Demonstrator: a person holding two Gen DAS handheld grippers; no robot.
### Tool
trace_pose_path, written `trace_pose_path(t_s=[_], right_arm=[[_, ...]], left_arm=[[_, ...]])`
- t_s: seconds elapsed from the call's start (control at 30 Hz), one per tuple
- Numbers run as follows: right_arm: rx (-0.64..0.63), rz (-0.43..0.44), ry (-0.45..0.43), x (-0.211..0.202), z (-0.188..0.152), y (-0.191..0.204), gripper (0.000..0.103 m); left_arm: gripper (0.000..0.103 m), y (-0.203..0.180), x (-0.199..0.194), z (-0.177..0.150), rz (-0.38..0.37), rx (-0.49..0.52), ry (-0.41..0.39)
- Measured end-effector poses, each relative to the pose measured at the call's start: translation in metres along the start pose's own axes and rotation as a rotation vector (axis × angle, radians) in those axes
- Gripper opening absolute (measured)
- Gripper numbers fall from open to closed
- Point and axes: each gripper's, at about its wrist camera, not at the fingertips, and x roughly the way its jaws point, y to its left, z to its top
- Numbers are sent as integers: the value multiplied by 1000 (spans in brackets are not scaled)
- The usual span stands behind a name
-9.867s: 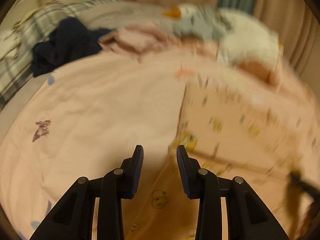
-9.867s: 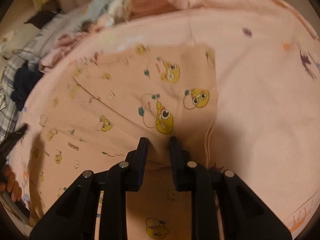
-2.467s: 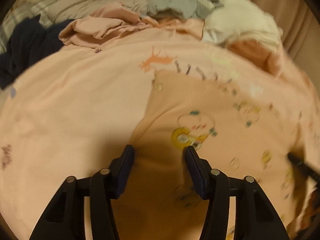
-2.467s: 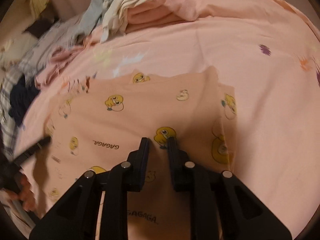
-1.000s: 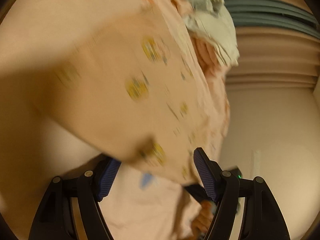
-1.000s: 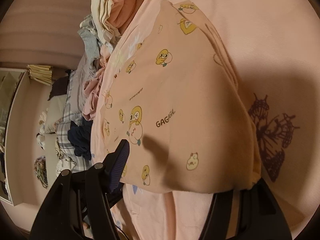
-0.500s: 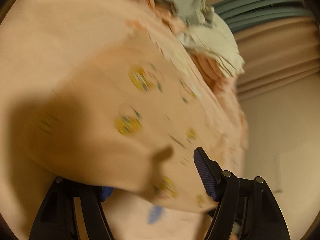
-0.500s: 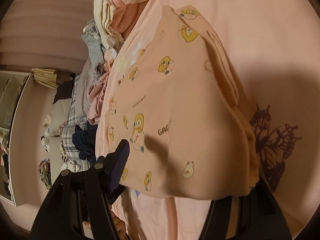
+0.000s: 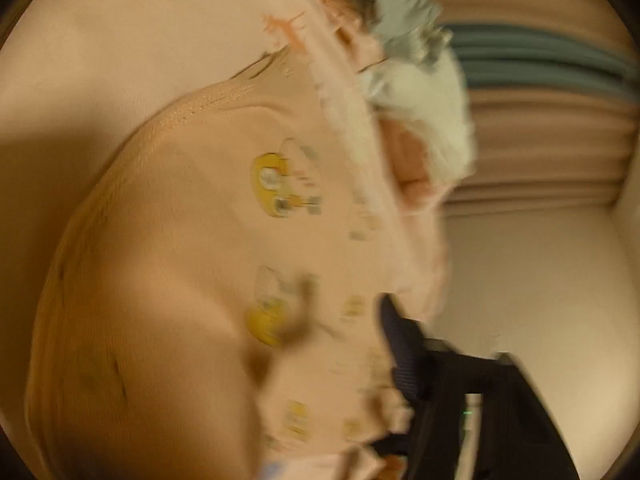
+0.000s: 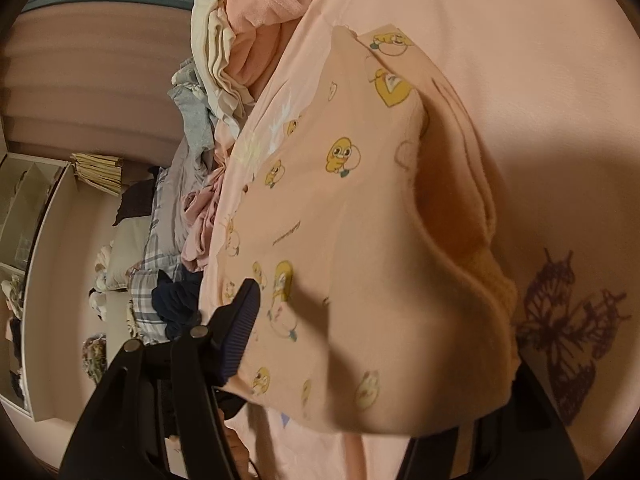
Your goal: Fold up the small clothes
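From here I see the duck-print garment (image 10: 360, 200) lifted partly off the pink bedspread (image 10: 540, 60). A thick fold of it with a ribbed hem bulges up toward both cameras, while its far end still lies flat on the bedspread. The right gripper (image 10: 372, 308) has the fold lying across its mouth. One blue ribbed finger (image 10: 240, 328) shows at the garment's near edge and the other is buried under the cloth. Its jaws have just been closing with the garment between them, but I cannot tell whether the pads are biting yet. The left gripper (image 9: 256, 320) gives me a blurred view. One finger (image 9: 400, 352) stands clear beside the cloth and the other is hidden beneath it. Those jaws too have just been closing around the garment, and again I cannot tell if they pinch it. A purple butterfly print (image 10: 568, 328) on the bedspread sits just beside the raised fold. At the bedspread's far edge is a heap of clothes (image 10: 248, 20), pink and cream with a grey piece. Off the bedspread's side, a dark blue garment (image 10: 176, 300) lies on plaid bedding (image 10: 148, 276). Beyond the bedspread hangs a pleated curtain (image 10: 80, 60).
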Motion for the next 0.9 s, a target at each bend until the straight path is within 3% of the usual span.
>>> trace_pose_path(t_s=[0.03,0.07,0.13,0.2,0.27,0.37,0.6,0.9], right_arm=[[-16,-29,-8,3,0,-1,27],[-29,-56,-13,6,0,-3,13],[-22,-38,-23,8,2,-8,8],[-48,-60,-28,7,2,-2,10],[-106,-82,-33,3,0,7,11],[-81,-37,-25,-2,1,4,11],[-86,16,-38,-28,-1,3,10],[-227,-51,-26,-53,-32,20,10]], left_arm=[[19,-4,5,-1,69,34,-9],[18,-5,6,-3,81,58,-24],[16,-6,3,-4,91,59,-45],[15,-14,0,-8,134,74,-69],[15,-27,-3,-15,219,163,-108],[12,-38,-9,-25,323,250,-158],[10,-40,-21,-37,283,253,-178],[9,-51,-38,-68,298,311,-164]])
